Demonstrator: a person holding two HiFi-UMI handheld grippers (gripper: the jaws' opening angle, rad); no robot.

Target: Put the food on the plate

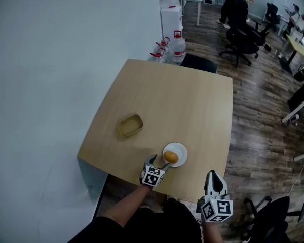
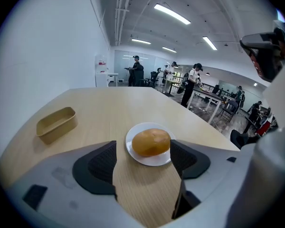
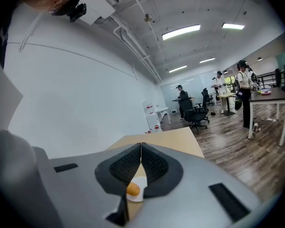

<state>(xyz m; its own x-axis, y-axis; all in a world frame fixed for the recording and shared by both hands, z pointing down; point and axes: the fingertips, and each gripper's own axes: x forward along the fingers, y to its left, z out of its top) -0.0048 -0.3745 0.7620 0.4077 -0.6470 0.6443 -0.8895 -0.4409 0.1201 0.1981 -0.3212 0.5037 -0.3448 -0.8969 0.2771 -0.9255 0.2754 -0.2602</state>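
Observation:
A golden bread roll [image 1: 171,157] [image 2: 151,142] lies on a small white plate [image 1: 181,149] [image 2: 135,156] near the table's front edge. My left gripper [image 1: 159,164] [image 2: 143,159] is open just in front of the plate, jaws apart, with nothing between them and the roll a little beyond the tips. My right gripper [image 1: 213,178] [image 3: 141,160] is shut and empty, held off the table's front right edge. Through the slit under its jaws the roll [image 3: 132,189] and the plate [image 3: 140,196] show.
A tan rectangular tray [image 1: 130,126] [image 2: 56,123] sits empty on the wooden table [image 1: 167,100], left of the plate. A white wall runs along the left. Water jugs [image 1: 178,45] stand beyond the far edge; office chairs [image 1: 241,37] and people fill the room behind.

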